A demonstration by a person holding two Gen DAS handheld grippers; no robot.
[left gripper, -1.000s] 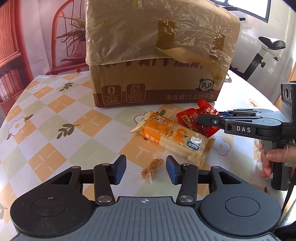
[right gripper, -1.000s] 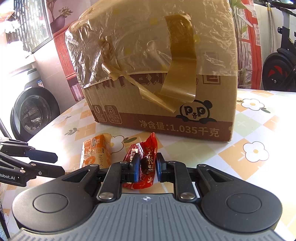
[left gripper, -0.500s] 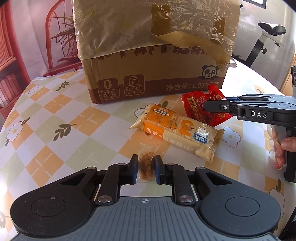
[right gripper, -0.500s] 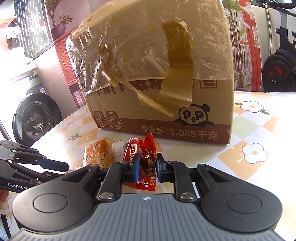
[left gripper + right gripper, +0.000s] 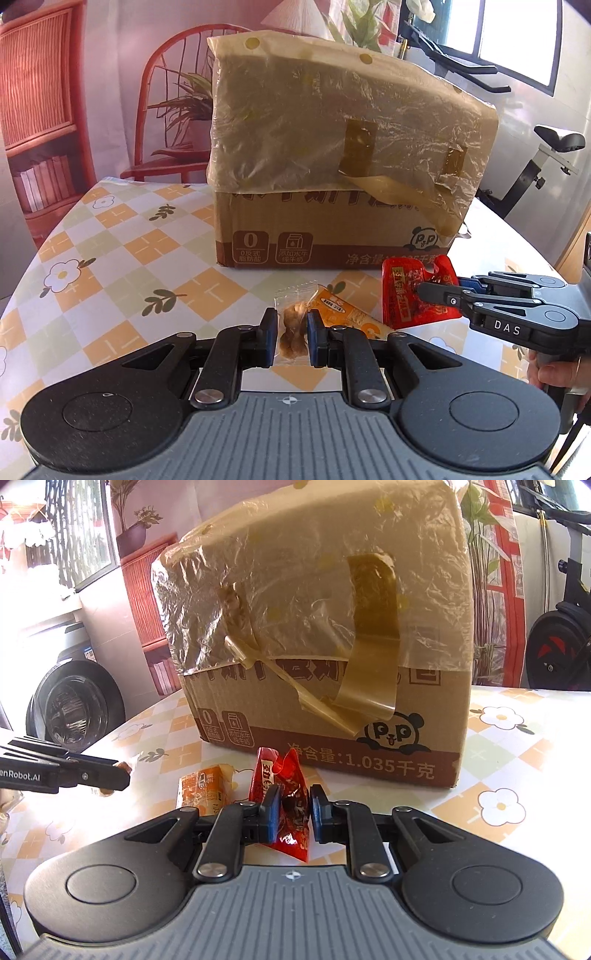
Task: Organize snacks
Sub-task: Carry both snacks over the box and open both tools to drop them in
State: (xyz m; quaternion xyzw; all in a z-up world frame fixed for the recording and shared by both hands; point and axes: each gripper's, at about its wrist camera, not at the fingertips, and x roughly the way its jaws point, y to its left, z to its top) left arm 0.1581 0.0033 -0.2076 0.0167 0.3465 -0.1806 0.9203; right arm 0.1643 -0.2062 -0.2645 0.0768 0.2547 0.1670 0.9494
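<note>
Only the left wrist view shows the left gripper (image 5: pixel 291 334) from behind, its pads clamped on a small clear-wrapped snack (image 5: pixel 292 325) of pale brown pieces. Just beyond its right finger lies an orange bar packet (image 5: pixel 347 314) on the table. Further right, the right gripper (image 5: pixel 424 290) pinches a red sachet (image 5: pixel 410 295), a hand (image 5: pixel 557 373) on its handle.

The right wrist view gives the red sachet (image 5: pixel 291 805) close up: crinkled glossy foil squeezed between the narrowly set pads of the right gripper (image 5: pixel 293 812), raised off the tabletop. To its left lie the orange bar packet (image 5: pixel 201 788) and the left gripper (image 5: pixel 122 775).

Ahead of both grippers stands a cardboard box (image 5: pixel 332 221), plastic film taped over its top, on a table (image 5: pixel 129 258) covered in an orange and green floral check. A red chair (image 5: pixel 162 110) stands behind.
</note>
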